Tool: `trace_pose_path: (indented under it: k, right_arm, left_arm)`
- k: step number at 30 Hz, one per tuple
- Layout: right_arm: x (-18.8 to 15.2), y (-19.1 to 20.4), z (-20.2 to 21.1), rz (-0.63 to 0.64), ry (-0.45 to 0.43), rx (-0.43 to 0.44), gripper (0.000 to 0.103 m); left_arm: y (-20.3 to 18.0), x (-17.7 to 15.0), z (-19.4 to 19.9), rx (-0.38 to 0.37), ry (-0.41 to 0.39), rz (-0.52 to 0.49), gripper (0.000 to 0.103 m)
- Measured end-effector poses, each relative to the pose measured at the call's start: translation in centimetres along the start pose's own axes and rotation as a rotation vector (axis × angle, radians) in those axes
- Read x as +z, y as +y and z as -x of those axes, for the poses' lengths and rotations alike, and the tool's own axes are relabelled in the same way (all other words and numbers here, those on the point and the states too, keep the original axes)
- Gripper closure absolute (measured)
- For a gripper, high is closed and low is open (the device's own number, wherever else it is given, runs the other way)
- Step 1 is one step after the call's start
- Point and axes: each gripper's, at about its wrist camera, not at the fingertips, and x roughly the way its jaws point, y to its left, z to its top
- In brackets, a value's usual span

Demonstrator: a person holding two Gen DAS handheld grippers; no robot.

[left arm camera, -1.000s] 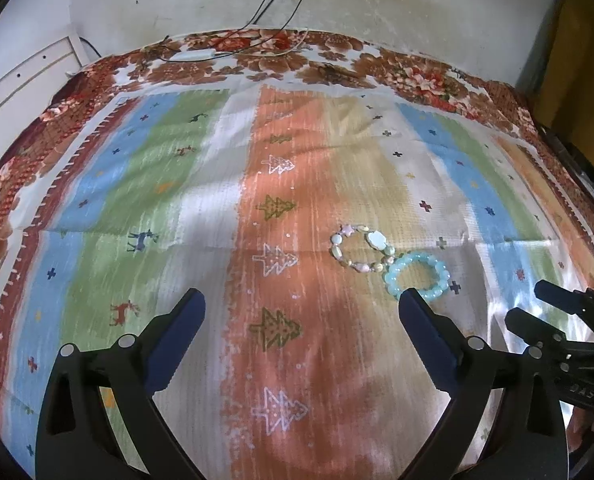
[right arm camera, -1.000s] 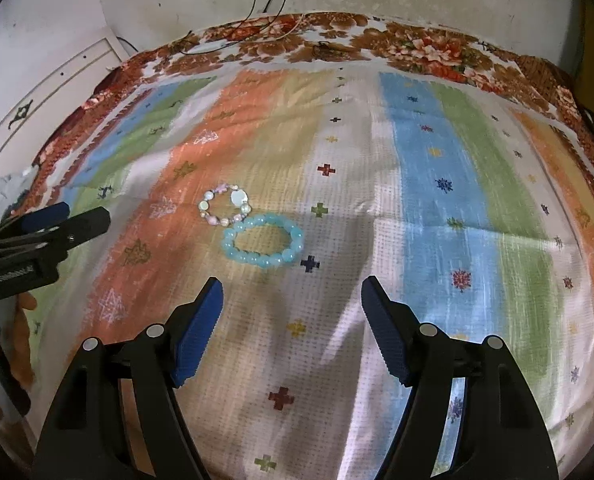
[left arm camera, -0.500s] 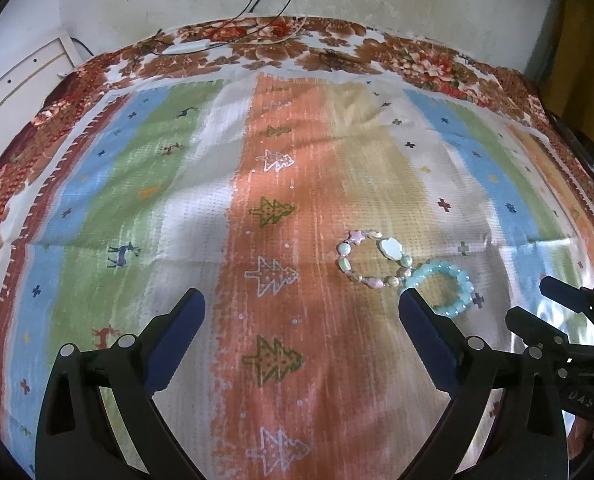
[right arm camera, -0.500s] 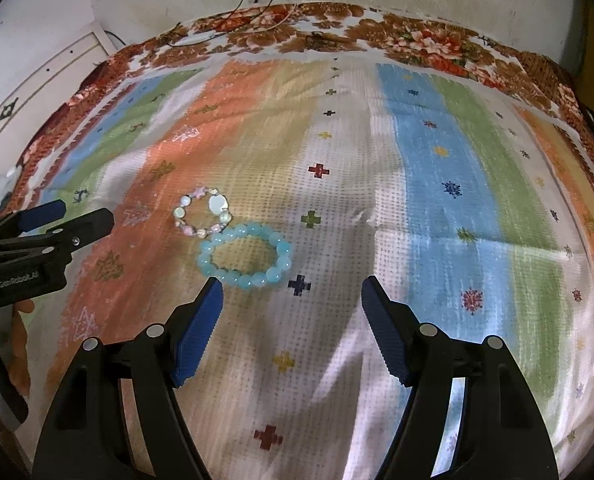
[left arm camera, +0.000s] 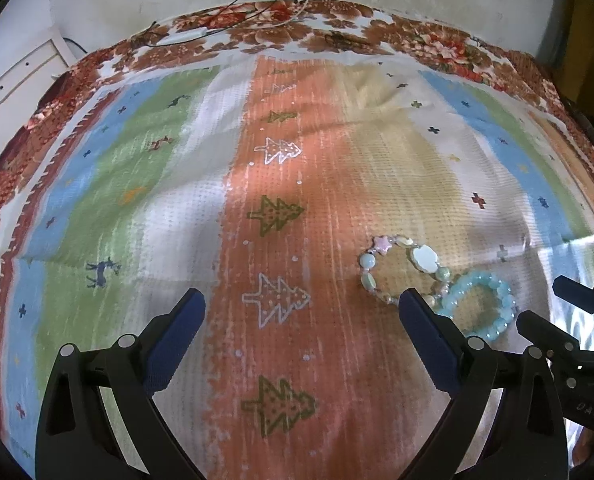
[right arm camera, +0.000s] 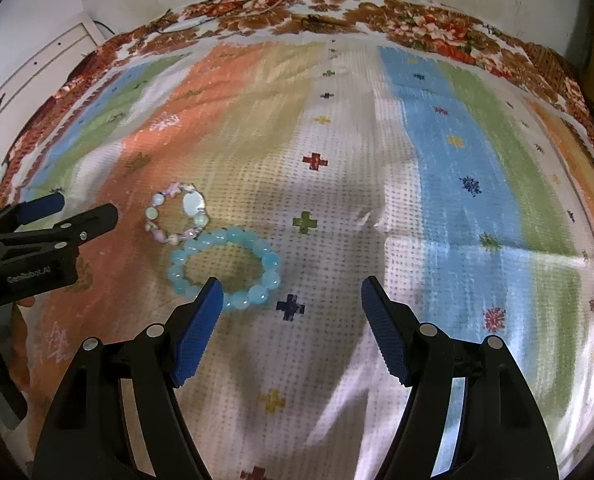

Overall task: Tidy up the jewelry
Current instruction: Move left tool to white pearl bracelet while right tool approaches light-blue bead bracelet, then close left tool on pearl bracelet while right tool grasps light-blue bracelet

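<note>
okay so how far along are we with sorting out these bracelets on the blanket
Nothing looks done yet. The blue bead bracelet and the mixed pastel bracelet lie side by side on the striped blanket, appearing to touch. Left gripper and right gripper are both open and empty above them. Every pick and placement remains.

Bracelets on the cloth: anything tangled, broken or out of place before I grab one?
Nothing looks broken. The aqua bead bracelet and the mixed shell-and-star bracelet lie flat on the striped cloth, touching or slightly overlapping at one edge, so lifting one might drag the other.
</note>
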Motion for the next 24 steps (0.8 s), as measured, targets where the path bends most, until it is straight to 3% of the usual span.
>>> trace_pose_path:
  k: [17,24]
  right_arm:
    - [0.4,0.1,-2.1,0.025,0.011,-0.015,0.032]
    - [0.6,-0.3,-2.4,-0.017,0.025,0.011,0.032]
  left_arm:
    - [-0.6,0.7,-4.4,-0.023,0.100,0.004,0.007]
    - [-0.6,0.3,-4.6,0.000,0.085,-0.028,0.007]
